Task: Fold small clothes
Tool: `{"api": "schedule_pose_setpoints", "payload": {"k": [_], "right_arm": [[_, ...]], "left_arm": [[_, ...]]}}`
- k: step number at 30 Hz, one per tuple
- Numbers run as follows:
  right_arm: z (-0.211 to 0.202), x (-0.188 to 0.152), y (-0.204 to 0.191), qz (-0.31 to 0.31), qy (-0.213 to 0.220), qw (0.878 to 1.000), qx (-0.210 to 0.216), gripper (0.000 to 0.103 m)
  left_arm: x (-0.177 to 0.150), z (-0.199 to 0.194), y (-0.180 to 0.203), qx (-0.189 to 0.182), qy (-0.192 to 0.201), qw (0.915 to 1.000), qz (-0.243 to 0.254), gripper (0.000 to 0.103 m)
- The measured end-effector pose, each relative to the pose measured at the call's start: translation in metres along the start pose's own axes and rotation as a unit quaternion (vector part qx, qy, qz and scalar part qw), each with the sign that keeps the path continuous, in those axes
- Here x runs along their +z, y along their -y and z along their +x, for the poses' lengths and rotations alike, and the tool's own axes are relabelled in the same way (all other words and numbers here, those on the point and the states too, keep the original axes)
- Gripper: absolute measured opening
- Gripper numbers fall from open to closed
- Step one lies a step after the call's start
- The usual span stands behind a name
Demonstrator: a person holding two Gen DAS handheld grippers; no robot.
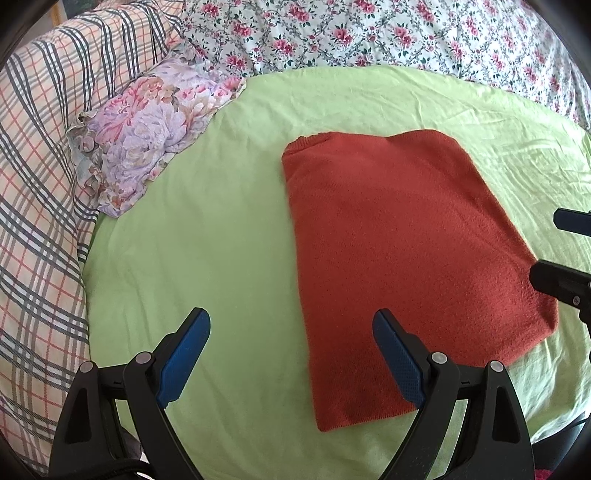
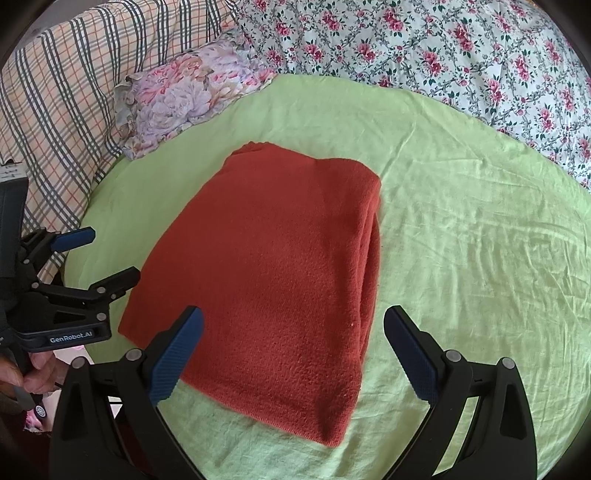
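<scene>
A rust-red knitted garment (image 1: 399, 258) lies folded into a long rectangle on the light green sheet (image 1: 207, 236); it also shows in the right wrist view (image 2: 273, 280), with the thick folded edge on its right. My left gripper (image 1: 291, 321) is open and empty, hovering over the garment's near left edge. My right gripper (image 2: 293, 319) is open and empty, above the garment's near end. The right gripper's fingers (image 1: 565, 258) show at the right edge of the left wrist view. The left gripper (image 2: 107, 254) shows open at the left of the right wrist view.
A floral purple-pink pillow (image 1: 147, 133) lies at the sheet's far left. A plaid blanket (image 1: 40, 184) is heaped along the left. A rose-patterned quilt (image 1: 369, 33) borders the far side. A hand (image 2: 33, 373) holds the left gripper's handle.
</scene>
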State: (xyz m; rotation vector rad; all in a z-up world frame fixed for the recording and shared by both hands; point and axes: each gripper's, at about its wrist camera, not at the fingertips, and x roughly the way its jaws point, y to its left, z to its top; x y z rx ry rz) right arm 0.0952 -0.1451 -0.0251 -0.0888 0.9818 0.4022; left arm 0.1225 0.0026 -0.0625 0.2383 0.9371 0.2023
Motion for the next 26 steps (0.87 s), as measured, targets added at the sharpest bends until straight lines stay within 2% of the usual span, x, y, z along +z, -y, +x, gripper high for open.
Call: {"api": "schedule_pose_setpoints", "payload": {"k": [5, 18, 26], "right_arm": [[-0.001, 0.002, 0.003, -0.001, 0.0, 1.0, -0.003, 0.098], [-0.005, 0.009, 0.007, 0.008, 0.0, 1.0, -0.017, 0.098], [-0.003, 0.01, 0.004, 0.005, 0.001, 1.0, -0.017, 0.098]], "left_arm": [[0.002, -0.005, -0.005, -0.002, 0.016, 0.9997, -0.019, 0.09], [0.007, -0.01, -0.007, -0.009, 0.03, 0.9992, -0.024, 0.09], [0.005, -0.007, -0.004, -0.018, 0.023, 0.9993, -0.024, 0.09]]}}
